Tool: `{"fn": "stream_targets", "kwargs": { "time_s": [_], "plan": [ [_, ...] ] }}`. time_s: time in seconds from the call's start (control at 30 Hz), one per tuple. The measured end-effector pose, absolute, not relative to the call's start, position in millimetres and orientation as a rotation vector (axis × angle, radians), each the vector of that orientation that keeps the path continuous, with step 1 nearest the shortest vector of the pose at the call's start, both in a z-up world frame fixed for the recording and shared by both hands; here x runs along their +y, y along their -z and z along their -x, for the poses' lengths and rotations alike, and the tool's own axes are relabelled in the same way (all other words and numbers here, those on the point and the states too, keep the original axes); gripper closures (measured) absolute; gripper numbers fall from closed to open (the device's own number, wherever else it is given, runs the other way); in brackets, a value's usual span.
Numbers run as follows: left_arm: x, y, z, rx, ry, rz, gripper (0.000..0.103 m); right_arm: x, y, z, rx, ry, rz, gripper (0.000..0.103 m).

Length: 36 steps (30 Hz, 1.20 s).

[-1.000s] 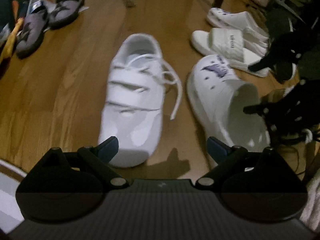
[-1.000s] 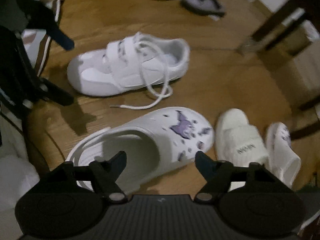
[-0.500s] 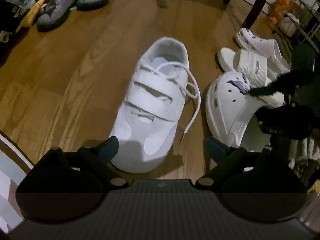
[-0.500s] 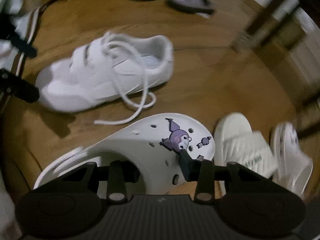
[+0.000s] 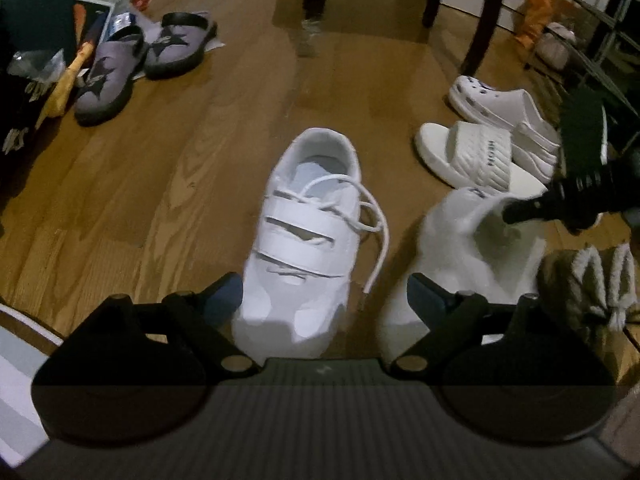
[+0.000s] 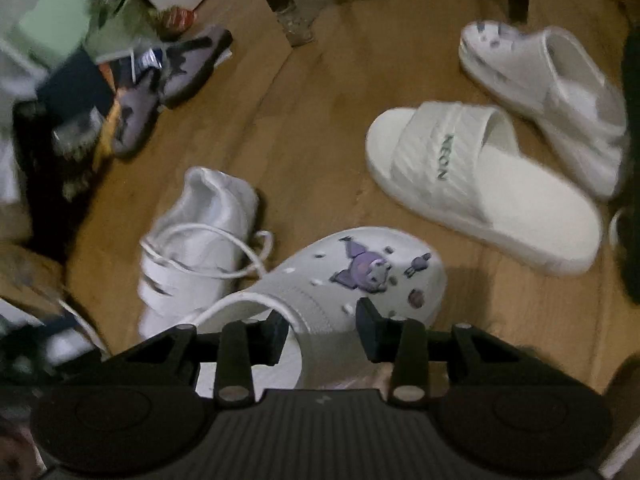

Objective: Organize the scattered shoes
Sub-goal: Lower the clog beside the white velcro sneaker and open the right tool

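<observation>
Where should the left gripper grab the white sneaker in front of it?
Probably the toe end of the white sneaker. Its toe points straight at the open left gripper and already lies between the fingers, so come straight in from the toe, low along the floor. Close across the narrow front, below the straps, keeping clear of the loose lace on the right.

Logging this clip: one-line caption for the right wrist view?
Right gripper shut on a white clog, beside a white sneaker and slide.

Glossy wood floor (image 5: 224, 184), smooth, perhaps leather sneaker (image 5: 304, 240), matt clog (image 6: 360, 280)
</observation>
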<state>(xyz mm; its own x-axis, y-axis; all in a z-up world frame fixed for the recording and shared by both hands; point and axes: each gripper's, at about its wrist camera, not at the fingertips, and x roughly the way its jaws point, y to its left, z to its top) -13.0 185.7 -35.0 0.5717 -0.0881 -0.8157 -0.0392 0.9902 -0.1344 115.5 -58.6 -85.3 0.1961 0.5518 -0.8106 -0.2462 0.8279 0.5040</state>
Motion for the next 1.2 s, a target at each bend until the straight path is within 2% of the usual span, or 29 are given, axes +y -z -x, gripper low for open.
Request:
{"fn": "stream_targets", "kwargs": {
  "time_s": [0.03, 0.07, 0.1, 0.17, 0.27, 0.33, 0.37, 0.43, 0.73, 0.83, 0.9, 1.03, 1.1, 1.2],
  "plan": [
    [182.7, 34.1, 13.8, 0.96, 0.04, 0.135, 0.013, -62.2, 89.2, -119.4, 1.289, -0.589, -0.373, 0.095],
    [180.2, 33.2, 14.4, 0.956, 0.047, 0.126, 0.013, -64.6, 92.5, -122.4, 1.313, -0.593, -0.426, 0.102],
    [177.8, 32.2, 15.1, 0.953, 0.055, 0.117, 0.013, -66.8, 95.9, -125.3, 1.334, -0.596, -0.476, 0.103],
    [175.3, 33.4, 14.5, 0.958, 0.06, 0.102, 0.013, -59.1, 87.9, -122.7, 1.273, -0.594, -0.345, 0.102],
    [174.0, 41.0, 12.5, 0.991, 0.073, 0.107, 0.013, -45.8, 74.8, -115.5, 1.2, -0.69, -0.193, 0.083],
    [173.5, 51.2, 10.3, 1.033, 0.087, 0.126, 0.013, -30.9, 67.2, -114.4, 1.193, -0.761, -0.069, 0.044],
    [173.2, 54.9, 10.1, 1.045, 0.089, 0.13, 0.013, -13.7, 59.3, -112.3, 1.161, -0.809, 0.077, 0.04],
    [169.3, 66.0, 8.3, 1.079, 0.089, 0.123, 0.013, 7.4, 54.8, -107.7, 1.117, -0.844, 0.256, 0.04],
    [168.5, 81.2, 10.9, 1.118, 0.096, 0.125, 0.013, 103.3, 104.2, -85.4, 0.977, -0.978, 1.071, 0.043],
    [174.0, 85.0, 12.5, 1.13, 0.082, 0.13, 0.012, 107.9, 124.4, -96.0, 1.018, -0.961, 1.071, 0.046],
    [177.9, 87.4, 13.0, 1.139, 0.074, 0.132, 0.012, 103.9, 126.4, -110.0, 1.079, -0.929, 0.932, 0.045],
    [182.6, 87.1, 13.2, 1.138, 0.055, 0.132, 0.011, 90.0, 123.2, -114.8, 1.087, -0.873, 0.813, 0.053],
    [184.4, 82.0, 13.5, 1.115, 0.047, 0.138, 0.008, 73.8, 115.6, -132.1, 1.216, -0.808, 0.6, 0.052],
    [185.9, 70.5, 12.4, 1.088, 0.035, 0.132, 0.007, 54.6, 107.4, -153.5, 1.356, -0.709, 0.403, 0.053]
  ]
}}
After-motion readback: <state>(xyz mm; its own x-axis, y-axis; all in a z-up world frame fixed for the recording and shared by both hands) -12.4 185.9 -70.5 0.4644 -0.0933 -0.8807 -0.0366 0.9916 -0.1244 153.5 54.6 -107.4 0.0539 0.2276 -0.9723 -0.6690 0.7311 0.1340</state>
